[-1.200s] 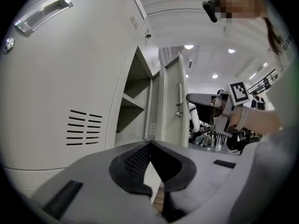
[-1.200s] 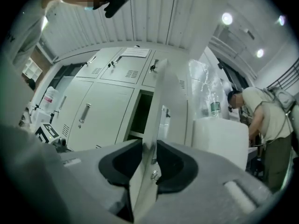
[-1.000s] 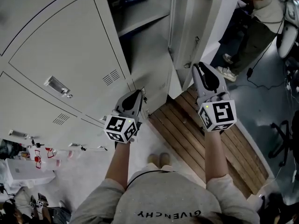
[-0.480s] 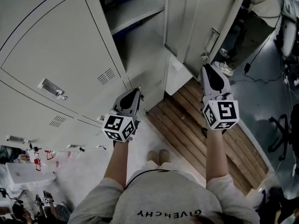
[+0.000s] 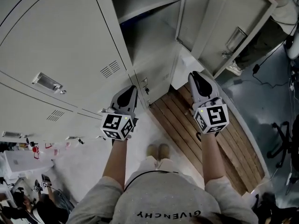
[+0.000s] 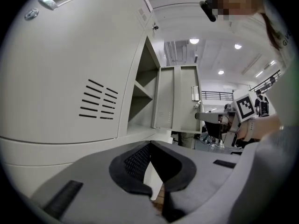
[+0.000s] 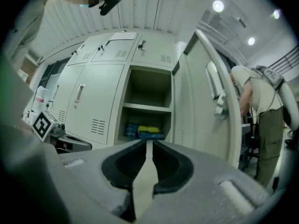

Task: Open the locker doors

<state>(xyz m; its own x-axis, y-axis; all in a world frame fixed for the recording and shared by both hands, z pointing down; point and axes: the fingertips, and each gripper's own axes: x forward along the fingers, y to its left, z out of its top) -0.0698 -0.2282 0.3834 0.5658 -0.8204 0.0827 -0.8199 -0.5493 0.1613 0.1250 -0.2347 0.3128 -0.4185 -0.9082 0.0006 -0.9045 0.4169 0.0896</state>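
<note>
Right gripper view looks straight ahead of the right claw into the open compartment of a pale grey metal locker bank. A flat metal shelf splits this compartment, and below the shelf lie blue and yellow flat packets. The compartment's tall grey metal door stands swung out to the right of the claw, its bright metal handle facing outward. A person in a light top stands beyond the door. The right claw's tips are parted by only a thin slit, with nothing between them and nothing touched.

From the left gripper view, the left claw has its tips pressed together and is empty. Up and to its left is a closed grey locker door with slotted vents, and the open compartment shows ahead and to its right.

Seen from the head view, both claws are held low in front of the lockers, well apart. The left one is near the bottom corner of the closed door. The right one is over a brown wooden slatted platform, just short of the open door's lower edge.
</note>
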